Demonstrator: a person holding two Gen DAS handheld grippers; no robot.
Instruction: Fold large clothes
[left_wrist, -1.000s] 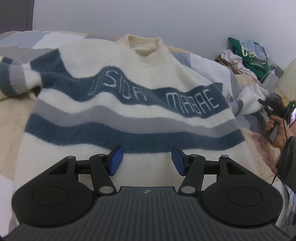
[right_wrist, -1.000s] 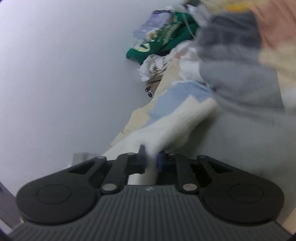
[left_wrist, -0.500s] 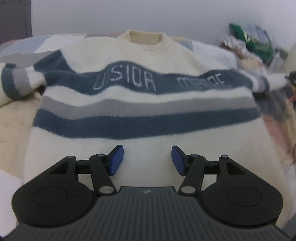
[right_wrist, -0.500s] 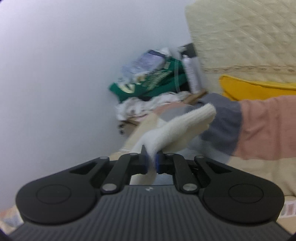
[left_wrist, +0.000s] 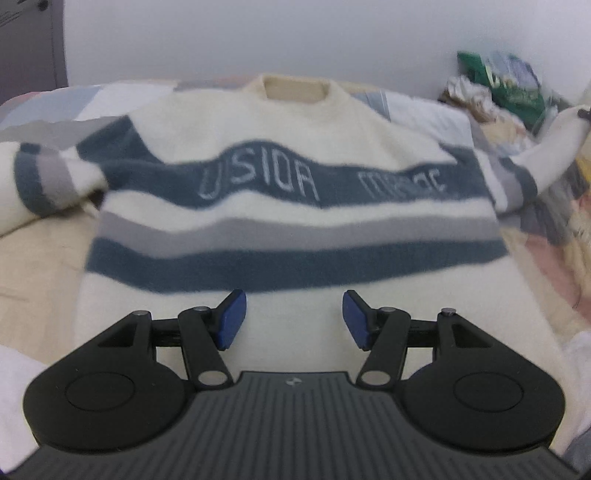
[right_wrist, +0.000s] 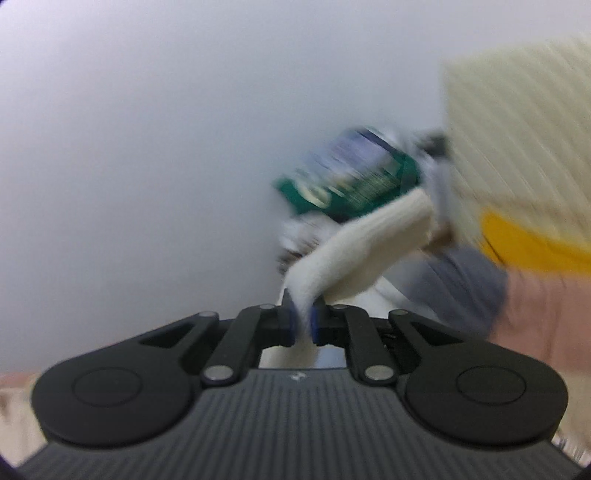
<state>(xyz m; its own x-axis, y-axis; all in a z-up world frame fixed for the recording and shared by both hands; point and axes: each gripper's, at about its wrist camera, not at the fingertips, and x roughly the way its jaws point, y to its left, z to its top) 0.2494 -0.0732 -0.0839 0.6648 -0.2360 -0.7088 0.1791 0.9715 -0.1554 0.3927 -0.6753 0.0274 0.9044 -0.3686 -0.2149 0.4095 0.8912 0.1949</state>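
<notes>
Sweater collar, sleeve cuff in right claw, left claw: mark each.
sweater collar (left_wrist: 295, 88): left wrist view, on the ribbed neck opening.
sleeve cuff (right_wrist: 364, 251): right wrist view, cream cloth ahead of the pinch.
left claw (left_wrist: 294, 319): left wrist view, midway between blue fingertips.

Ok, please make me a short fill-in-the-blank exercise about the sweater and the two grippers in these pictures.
1. The right gripper is shut on the cream ____ of the sweater.
2. The left gripper hangs ____ above the sweater's hem.
3. The letters on the sweater's chest sit in a ____ band.

Missing words: sleeve; open; blue
</notes>
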